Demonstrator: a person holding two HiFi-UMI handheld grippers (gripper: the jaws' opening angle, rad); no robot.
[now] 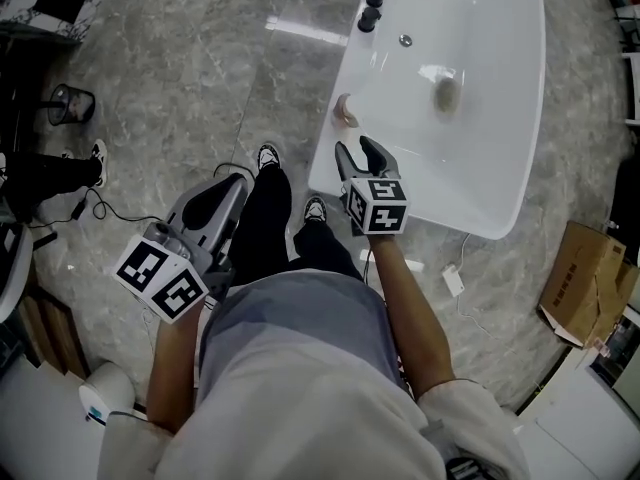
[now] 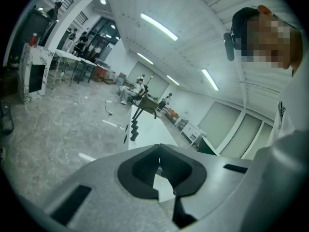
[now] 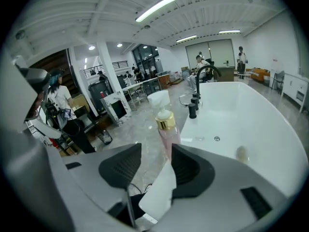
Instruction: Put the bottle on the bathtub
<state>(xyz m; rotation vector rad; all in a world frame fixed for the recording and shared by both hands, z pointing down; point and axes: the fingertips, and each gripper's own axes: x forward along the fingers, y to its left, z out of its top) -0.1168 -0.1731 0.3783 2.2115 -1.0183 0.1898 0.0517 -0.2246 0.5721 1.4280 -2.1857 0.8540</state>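
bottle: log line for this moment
bottle upright on bathtub rim | right gripper open, just short of bottle | left gripper shut, empty

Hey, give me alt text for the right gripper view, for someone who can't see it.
A pink pump bottle stands upright on the rim of a white bathtub, just beyond the open, empty jaws of the right gripper. A dark faucet sits farther along the rim, and a grey floor stretches away to the left.
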